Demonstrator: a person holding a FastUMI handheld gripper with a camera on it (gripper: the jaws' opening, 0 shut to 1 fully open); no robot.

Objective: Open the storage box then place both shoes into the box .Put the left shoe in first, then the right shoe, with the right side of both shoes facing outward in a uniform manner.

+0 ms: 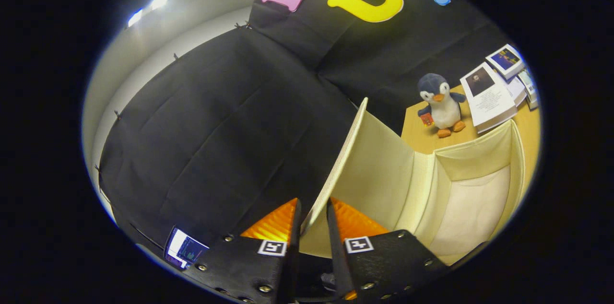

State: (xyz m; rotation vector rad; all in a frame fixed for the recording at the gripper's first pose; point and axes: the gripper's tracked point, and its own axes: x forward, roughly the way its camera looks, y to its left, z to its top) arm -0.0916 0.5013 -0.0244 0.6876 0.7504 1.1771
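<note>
A wooden table is showing at the right of the frame, carrying several things. A plush penguin is standing upright on it near its far edge. Just to the right, a stack of books is lying flat. The cream storage box is sitting below them, its inside showing.

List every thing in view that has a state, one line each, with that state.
gripper: shut on the lid's edge, one finger on each side.
lid: lifted, standing up, swung away from the box's opening.
storage box: open, no shoe seen in the visible part of its inside.
toy penguin: upright on the table beyond the box.
booklets: closed, stacked loosely beside the penguin.
</note>
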